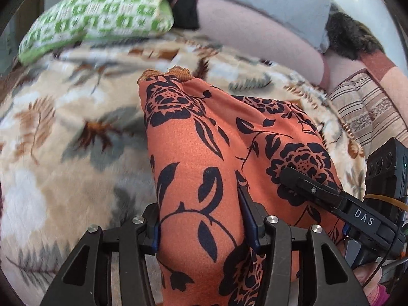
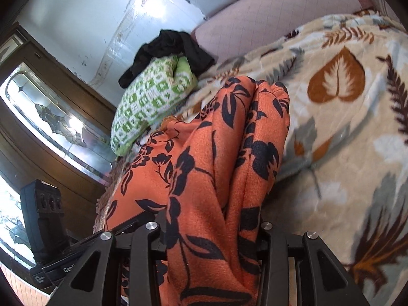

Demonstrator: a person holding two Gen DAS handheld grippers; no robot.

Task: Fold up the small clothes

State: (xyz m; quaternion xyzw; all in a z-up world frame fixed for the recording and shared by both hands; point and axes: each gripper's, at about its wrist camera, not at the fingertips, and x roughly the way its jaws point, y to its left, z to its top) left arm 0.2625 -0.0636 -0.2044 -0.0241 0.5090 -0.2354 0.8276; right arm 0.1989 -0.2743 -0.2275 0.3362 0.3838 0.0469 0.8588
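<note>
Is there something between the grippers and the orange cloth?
No. Both grip it already: the left gripper and right gripper each have the orange cloth bunched between their fingers, above the blanket.

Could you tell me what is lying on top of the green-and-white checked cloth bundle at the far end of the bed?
A crumpled black garment lies on the green checked bundle, draped over its far end. Whatever is under the garment is covered.

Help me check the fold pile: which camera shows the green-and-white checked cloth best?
The right wrist view: the green-and-white checked cloth shows sharp and whole, bundled beside the leaf-print blanket with a black garment on top. The left wrist view shows it blurred at the frame's upper edge.
</note>
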